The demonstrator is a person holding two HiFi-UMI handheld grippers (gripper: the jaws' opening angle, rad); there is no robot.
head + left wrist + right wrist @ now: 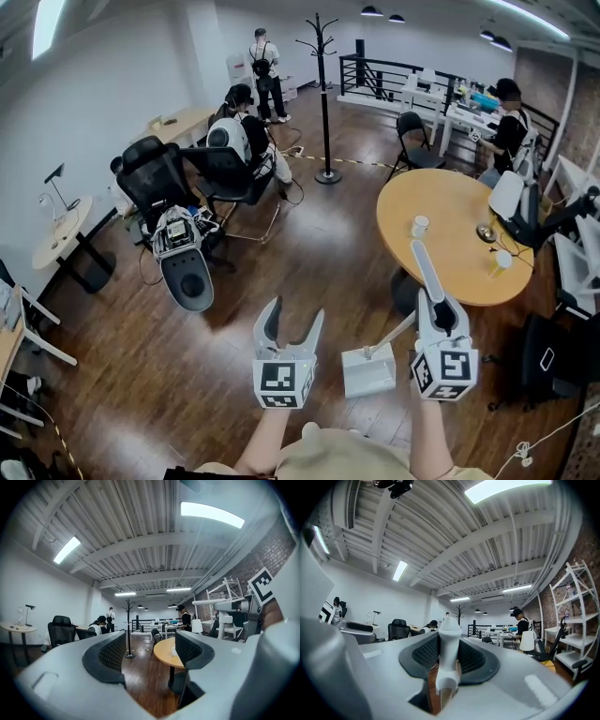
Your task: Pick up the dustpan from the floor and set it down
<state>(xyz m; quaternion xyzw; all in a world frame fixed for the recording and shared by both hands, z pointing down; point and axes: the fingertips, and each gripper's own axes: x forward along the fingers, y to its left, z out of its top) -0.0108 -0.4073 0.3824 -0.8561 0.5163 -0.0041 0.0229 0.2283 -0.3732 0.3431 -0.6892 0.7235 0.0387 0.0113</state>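
Note:
A white long-handled dustpan hangs low in front of me, its pan (367, 373) over the wooden floor between my two grippers. My right gripper (438, 317) is shut on the dustpan's handle (421, 262), which pokes out past the jaws toward the round table. In the right gripper view the handle (449, 639) stands upright, clamped between the ribbed pads of the right gripper (449, 660). My left gripper (294, 315) floats to the left of the pan, open, with nothing in it. In the left gripper view the left gripper (150, 653) shows only floor between its jaws.
A round wooden table (450, 234) with cups stands just ahead on the right. A black coat stand (325, 94) is further back. Office chairs (155, 178) and a grey machine (187, 267) sit to the left. People work at desks behind. A black bag (544, 356) lies at right.

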